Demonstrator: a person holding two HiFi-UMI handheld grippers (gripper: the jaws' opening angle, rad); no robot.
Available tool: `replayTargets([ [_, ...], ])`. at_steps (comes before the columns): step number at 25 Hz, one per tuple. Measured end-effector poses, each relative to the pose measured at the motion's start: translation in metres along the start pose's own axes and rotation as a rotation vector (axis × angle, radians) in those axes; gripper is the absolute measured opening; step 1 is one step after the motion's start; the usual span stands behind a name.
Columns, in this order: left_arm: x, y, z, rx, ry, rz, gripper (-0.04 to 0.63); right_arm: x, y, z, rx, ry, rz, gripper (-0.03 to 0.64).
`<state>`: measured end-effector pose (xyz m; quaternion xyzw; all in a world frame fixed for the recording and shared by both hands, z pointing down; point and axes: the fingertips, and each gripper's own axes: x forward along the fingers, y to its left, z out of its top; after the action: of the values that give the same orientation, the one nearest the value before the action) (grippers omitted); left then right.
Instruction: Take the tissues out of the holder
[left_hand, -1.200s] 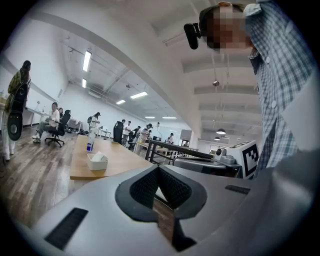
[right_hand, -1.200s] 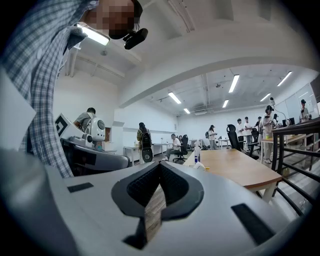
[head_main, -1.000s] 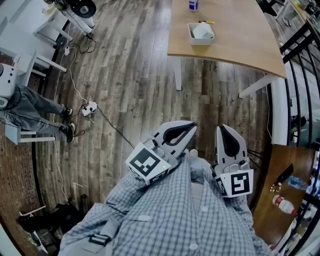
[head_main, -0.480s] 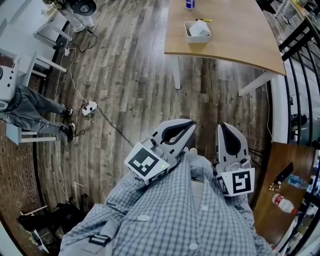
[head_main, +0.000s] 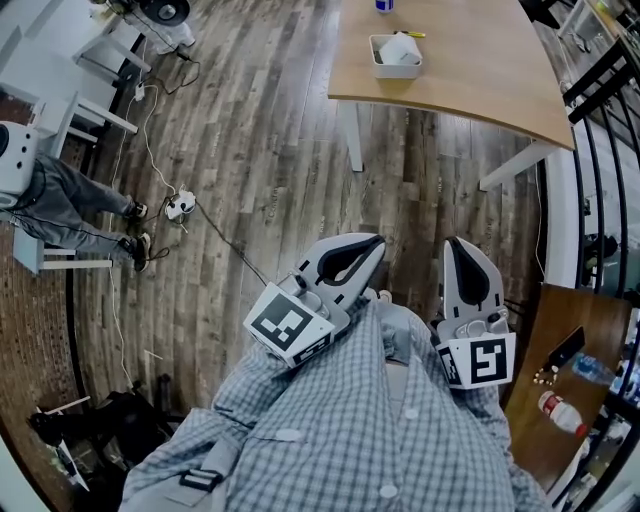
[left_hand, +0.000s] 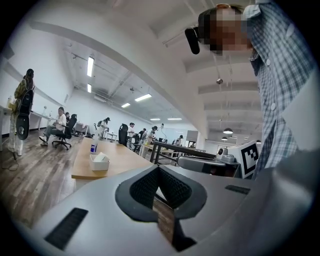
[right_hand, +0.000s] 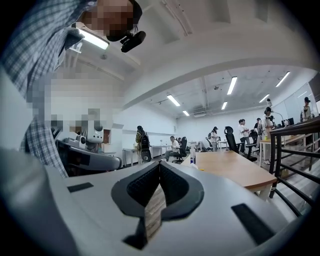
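Observation:
A white tissue holder (head_main: 397, 52) with white tissue in it stands on the far wooden table (head_main: 470, 70), next to a blue-labelled bottle (head_main: 384, 6). Both grippers are held close to my checked shirt, well short of the table. My left gripper (head_main: 378, 241) is shut with nothing in it, and the right gripper (head_main: 457, 244) beside it is shut and empty too. In the left gripper view the holder (left_hand: 99, 161) and bottle (left_hand: 93, 148) sit beyond the shut left gripper (left_hand: 158, 168). The right gripper view shows the shut right gripper (right_hand: 160, 164) facing the table (right_hand: 227, 168).
Wooden floor lies between me and the table, whose white legs (head_main: 354, 150) stand ahead. Cables and a power strip (head_main: 179, 209) trail at the left, near a seated person (head_main: 70, 205). A black railing (head_main: 600, 90) and a dark side table (head_main: 555, 395) with a bottle are at the right.
The right gripper has shifted slightly to the right in the head view. The table and holder sit a little higher in the picture. Both grippers stay shut.

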<state>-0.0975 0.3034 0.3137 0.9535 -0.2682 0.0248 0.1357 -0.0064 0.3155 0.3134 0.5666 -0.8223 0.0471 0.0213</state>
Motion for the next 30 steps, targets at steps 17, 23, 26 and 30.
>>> replayTargets([
  [17, -0.003, -0.02, -0.008, 0.019, 0.002, 0.051, 0.005, -0.04, -0.035, -0.003, -0.022, 0.003, -0.022, 0.012],
  [23, -0.005, -0.017, -0.007, 0.019, 0.002, 0.063, 0.005, -0.034, -0.025, -0.01, -0.041, 0.028, 0.011, 0.012],
  [26, -0.004, -0.013, -0.008, 0.018, 0.007, 0.052, 0.005, -0.029, -0.019, -0.012, -0.062, 0.039, 0.025, 0.012],
  [30, 0.007, -0.007, -0.005, 0.021, 0.015, 0.012, 0.005, -0.022, -0.021, -0.014, -0.062, 0.054, 0.015, 0.012],
])
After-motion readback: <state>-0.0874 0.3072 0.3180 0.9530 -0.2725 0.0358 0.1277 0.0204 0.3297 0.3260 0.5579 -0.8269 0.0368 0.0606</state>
